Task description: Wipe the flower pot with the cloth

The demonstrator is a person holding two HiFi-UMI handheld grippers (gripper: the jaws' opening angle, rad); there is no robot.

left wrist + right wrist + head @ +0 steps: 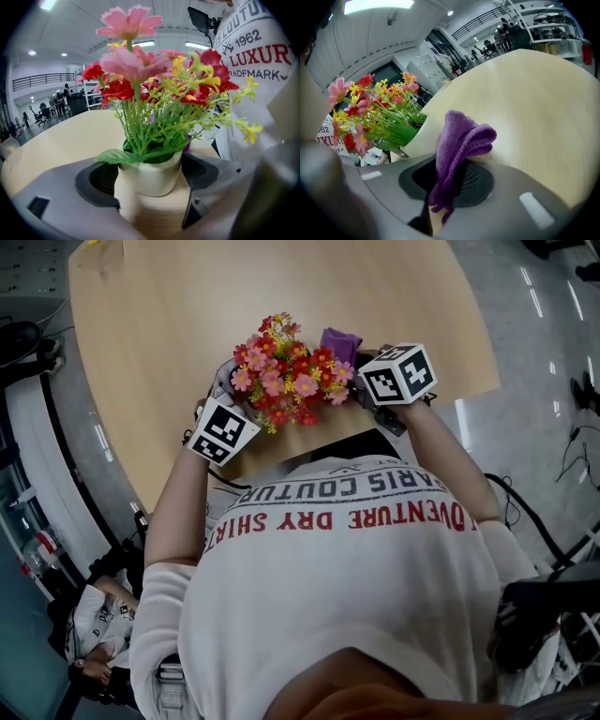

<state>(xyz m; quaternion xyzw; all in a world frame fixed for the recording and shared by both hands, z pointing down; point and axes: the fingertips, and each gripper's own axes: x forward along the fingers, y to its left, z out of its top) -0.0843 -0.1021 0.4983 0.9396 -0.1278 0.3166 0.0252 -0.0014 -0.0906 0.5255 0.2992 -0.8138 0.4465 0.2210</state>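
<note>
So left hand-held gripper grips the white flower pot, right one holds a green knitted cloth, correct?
No: the knitted cloth in the right hand-held gripper is purple, not green, per the right gripper view. The left hand-held gripper does grip the white flower pot.

pale wooden table (281,296), rounded edge; white flower pot (149,176) near front edge, base contact unclear.

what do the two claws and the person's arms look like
Both the left claw and right claw have smooth grey bodies with black textured pads inside the jaws. Each carries a white cube, left and right, printed with black square markers. The person wears a white short-sleeved T-shirt with red and grey lettering.
</note>
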